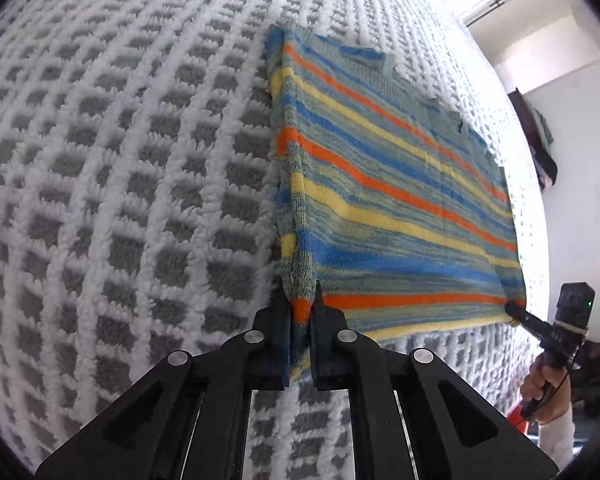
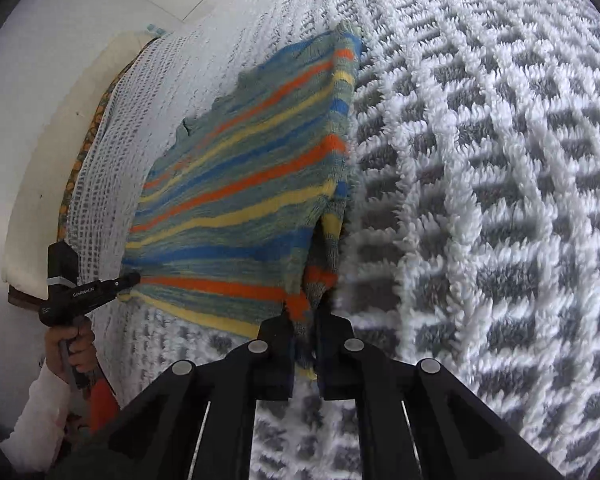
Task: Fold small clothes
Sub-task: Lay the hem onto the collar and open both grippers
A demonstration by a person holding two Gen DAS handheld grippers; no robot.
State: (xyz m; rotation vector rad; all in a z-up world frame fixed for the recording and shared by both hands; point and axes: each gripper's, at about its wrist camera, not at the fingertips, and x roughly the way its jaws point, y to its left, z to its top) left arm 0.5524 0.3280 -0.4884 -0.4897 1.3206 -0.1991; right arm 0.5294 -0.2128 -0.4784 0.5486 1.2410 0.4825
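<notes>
Striped knit in blue, orange and yellow, the small sweater [image 1: 384,184] lies on the white-and-grey waffle blanket [image 1: 120,160]. We pinch its near corners: our left gripper [image 1: 300,312] on one, our right gripper [image 2: 304,320] on the other.

Black hand-held gripper [image 1: 301,312], silver round screws, angular linkage arms; white sleeve [image 2: 40,412].

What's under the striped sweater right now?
The striped sweater lies on a white and grey waffle blanket, which shows on every side. The left tongs and right tongs pinch its near corners. Anything beneath its middle is covered.
</notes>
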